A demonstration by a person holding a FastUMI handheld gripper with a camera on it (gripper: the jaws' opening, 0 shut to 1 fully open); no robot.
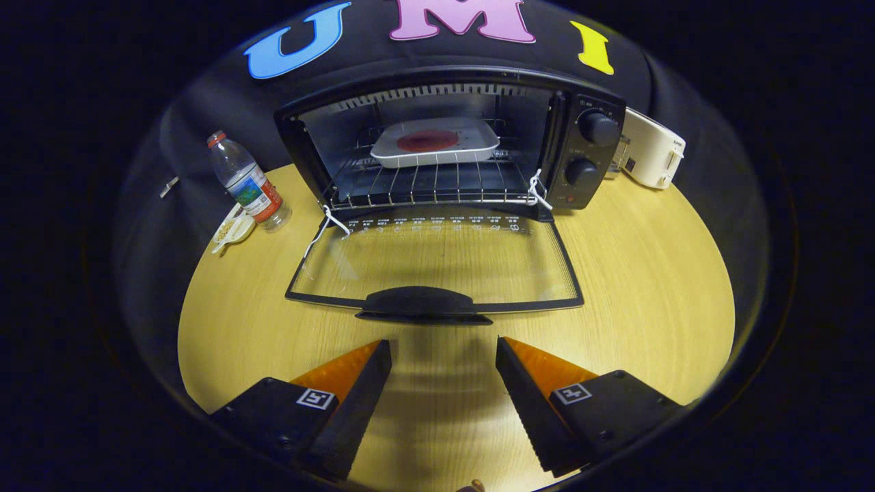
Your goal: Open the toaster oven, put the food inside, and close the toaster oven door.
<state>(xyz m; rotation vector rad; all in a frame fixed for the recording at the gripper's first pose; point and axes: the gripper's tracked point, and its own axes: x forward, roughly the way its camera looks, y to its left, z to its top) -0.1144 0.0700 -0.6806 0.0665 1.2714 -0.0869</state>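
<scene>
A black toaster oven (588,147) stands at the back of the round wooden table (649,301). Its glass door (434,263) lies folded down flat toward me, the dark handle (420,304) nearest my fingers. Inside, on the wire rack (431,184), rests a white square tray (435,142) holding a flat dark red piece of food (427,141). My gripper (443,352) is open and holds nothing; it hovers over the table just short of the door handle, with bare tabletop between the fingers.
A plastic water bottle (246,183) with a red label stands left of the oven, a small white dish with a spoon (232,229) beside it. A white toaster (653,149) sits behind the oven on its right. Two knobs (596,128) face front.
</scene>
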